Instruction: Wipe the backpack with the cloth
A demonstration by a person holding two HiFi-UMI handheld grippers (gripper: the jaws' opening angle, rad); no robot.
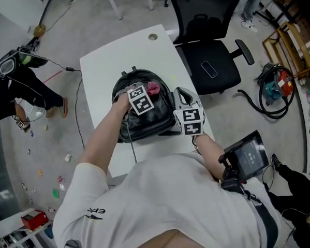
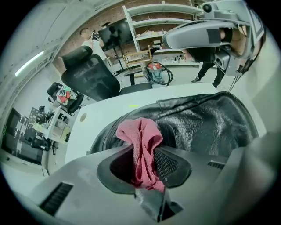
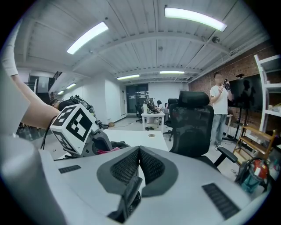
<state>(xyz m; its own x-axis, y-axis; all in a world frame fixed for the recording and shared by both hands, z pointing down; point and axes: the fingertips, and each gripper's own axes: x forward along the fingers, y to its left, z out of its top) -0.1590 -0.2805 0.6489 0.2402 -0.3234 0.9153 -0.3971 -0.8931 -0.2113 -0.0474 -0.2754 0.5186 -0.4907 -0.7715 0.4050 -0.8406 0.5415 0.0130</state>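
A black leather backpack lies on the white table. My left gripper rests on top of it, shut on a pink cloth. In the left gripper view the cloth bunches up between the jaws and lies against the backpack. My right gripper is at the backpack's right edge. Its jaws are shut with nothing between them. In the right gripper view that gripper looks past the left gripper's marker cube across the table.
A black office chair stands against the table's far right side. A screen device sits near my right elbow. Hoses and tools lie on the floor at right. A person crouches on the floor at left.
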